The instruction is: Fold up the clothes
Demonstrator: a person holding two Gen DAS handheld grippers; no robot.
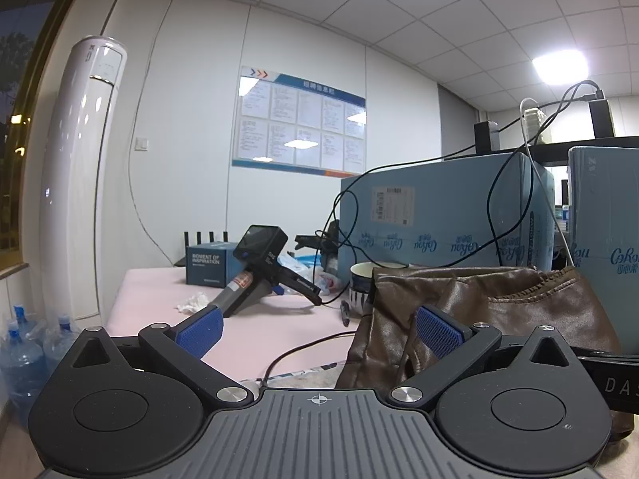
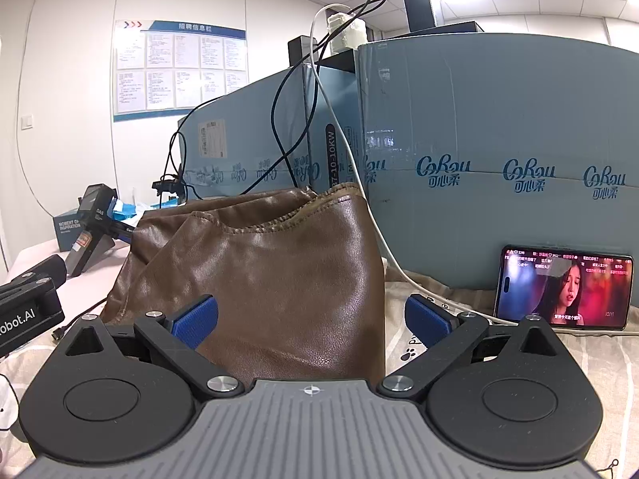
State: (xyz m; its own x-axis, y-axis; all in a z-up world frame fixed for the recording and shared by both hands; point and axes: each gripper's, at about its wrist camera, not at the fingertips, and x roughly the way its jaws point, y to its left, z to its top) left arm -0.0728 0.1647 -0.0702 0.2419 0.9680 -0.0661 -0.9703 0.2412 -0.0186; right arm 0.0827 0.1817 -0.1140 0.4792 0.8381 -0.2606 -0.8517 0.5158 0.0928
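A brown leather-like garment (image 2: 275, 263) lies heaped on the table, its stitched hem (image 2: 259, 225) turned up toward the blue boxes. My right gripper (image 2: 311, 321) stands open right in front of it, blue pads wide on either side of the heap's near face. My left gripper (image 1: 319, 331) is open too, at the garment's (image 1: 487, 303) left edge; its right pad (image 1: 439, 331) lies against the brown folds, the left pad (image 1: 199, 331) over bare pink table. Part of the left gripper's black body (image 2: 28, 311) shows at the right wrist view's left edge.
Large blue cartons (image 2: 499, 151) wall off the back, with black and white cables (image 2: 319, 119) hanging over them. A phone (image 2: 563, 291) with a lit screen leans on a carton at right. A spare gripper device (image 1: 255, 271), a small blue box (image 1: 209, 263), a mug (image 1: 361, 287) and tissue sit left.
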